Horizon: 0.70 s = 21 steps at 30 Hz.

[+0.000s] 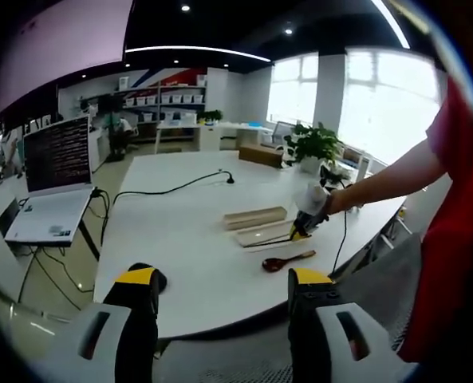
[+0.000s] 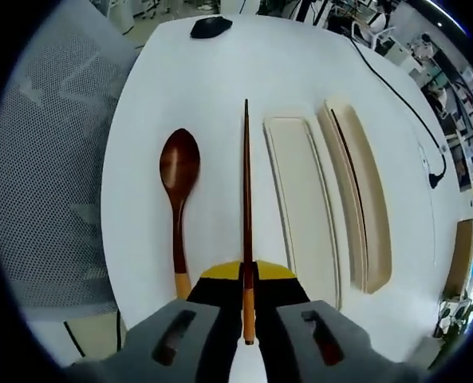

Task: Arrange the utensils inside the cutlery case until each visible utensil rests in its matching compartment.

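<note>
My right gripper (image 2: 247, 281) is clenched on a chopstick (image 2: 246, 199), which runs straight forward between the yellow tips; its orange end sticks out behind the jaws, so how the pads touch it is hidden from me. Just left of it the wooden spoon (image 2: 178, 191) lies flat on the white table (image 2: 220, 72), apart from the chopstick. To the right lie the flat lid (image 2: 300, 199) and the case (image 2: 364, 199); a dark thin thing lies inside the case, hard to make out. The table edge is close on the left side, beside a mesh chair (image 2: 53, 159). My left gripper (image 1: 224, 287) is released and holds nothing, well apart from the case, with wide bare table ahead.
</note>
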Tool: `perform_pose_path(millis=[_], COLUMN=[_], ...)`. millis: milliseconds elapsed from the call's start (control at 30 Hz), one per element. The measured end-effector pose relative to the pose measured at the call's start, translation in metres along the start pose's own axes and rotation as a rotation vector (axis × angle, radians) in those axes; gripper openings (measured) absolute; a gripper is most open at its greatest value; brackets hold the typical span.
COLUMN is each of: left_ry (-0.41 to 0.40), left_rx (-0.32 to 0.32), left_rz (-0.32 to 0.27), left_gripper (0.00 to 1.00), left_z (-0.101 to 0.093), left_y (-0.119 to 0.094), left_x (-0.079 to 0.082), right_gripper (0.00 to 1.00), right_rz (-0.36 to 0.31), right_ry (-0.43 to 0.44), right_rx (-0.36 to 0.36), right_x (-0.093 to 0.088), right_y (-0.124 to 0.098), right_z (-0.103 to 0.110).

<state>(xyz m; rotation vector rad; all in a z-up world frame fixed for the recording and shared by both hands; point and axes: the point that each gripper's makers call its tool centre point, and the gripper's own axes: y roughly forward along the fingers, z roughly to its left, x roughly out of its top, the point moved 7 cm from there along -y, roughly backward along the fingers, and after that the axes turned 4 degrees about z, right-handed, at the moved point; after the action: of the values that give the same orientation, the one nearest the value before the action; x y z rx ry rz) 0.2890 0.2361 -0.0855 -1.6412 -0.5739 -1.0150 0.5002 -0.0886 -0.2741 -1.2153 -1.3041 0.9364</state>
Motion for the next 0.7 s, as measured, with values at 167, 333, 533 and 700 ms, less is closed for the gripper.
perform_pose_path(millis=[167,333,533,700], left_ry=[0.01,0.011,0.013,0.017], left_rx=[-0.006,-0.006,-0.005,-0.008], left_rz=[0.002,0.001,0.002,0.003], left_gripper=[0.68,0.68,0.68,0.67], left_z=[0.0,0.001,0.003,0.002], left_y=[0.0,0.0,-0.001,0.001], left_x=[0.001,0.002,0.002,0.002], right_gripper=[0.0,0.0,0.0,0.0], right_rz=[-0.014,-0.018,-0.018,-0.092], right_ry=[-0.002,0.0,0.002,0.005], right_rx=[-0.002,-0.016,-0.025,-0.069], right_x=[0.0,-0.002,0.0,0.005], right_y=[-0.002,0.001,-0.003,-0.01], right_z=[0.0,0.004,0.004,0.002])
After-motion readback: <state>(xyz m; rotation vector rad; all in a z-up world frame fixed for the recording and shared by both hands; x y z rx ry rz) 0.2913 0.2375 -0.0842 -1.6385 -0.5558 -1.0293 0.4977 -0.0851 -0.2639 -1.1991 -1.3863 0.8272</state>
